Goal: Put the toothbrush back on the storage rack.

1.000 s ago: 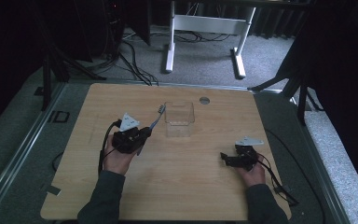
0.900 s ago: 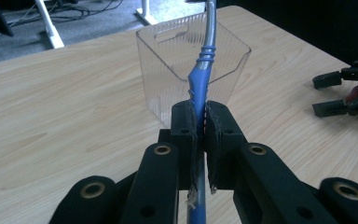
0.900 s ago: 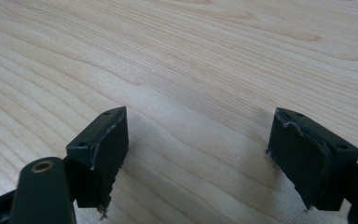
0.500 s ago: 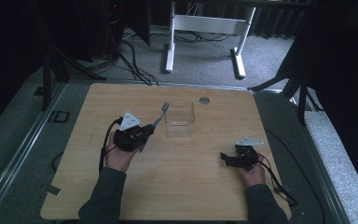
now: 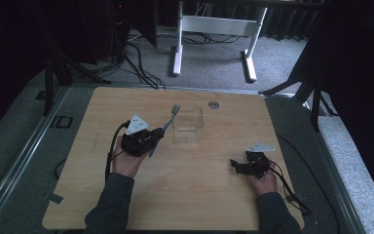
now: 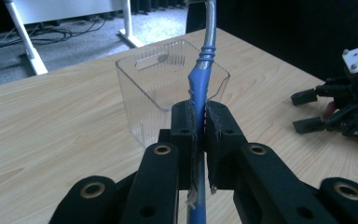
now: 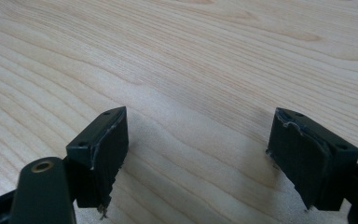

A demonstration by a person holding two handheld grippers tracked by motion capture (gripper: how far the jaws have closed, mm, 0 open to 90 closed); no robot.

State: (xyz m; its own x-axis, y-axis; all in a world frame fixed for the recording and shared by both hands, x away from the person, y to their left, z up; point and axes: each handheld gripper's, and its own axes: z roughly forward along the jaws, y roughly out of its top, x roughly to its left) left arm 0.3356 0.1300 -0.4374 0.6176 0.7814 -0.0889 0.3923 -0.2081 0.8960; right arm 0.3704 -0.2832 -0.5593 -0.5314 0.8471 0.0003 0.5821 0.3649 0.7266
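A blue and grey toothbrush (image 6: 199, 84) stands clamped between the pads of my left gripper (image 6: 198, 116), which is shut on its handle. In the high view the left gripper (image 5: 157, 137) sits left of a clear plastic box (image 5: 188, 125), and the toothbrush (image 5: 168, 122) slants up with its head toward the box's left rim. The same clear box (image 6: 168, 88) lies just beyond the jaws in the left gripper view. My right gripper (image 5: 234, 165) rests low over the table at the right, and in its own view the jaws (image 7: 200, 144) stand wide apart over bare wood, open.
The wooden table (image 5: 190, 195) has a small round metal disc (image 5: 214, 104) near its far edge. A white desk frame (image 5: 214, 29) and cables lie on the floor beyond. The right gripper (image 6: 345, 107) appears at the right in the left gripper view.
The toothbrush head has swung slightly toward the clear box's rim. Both hands have stayed where they were.
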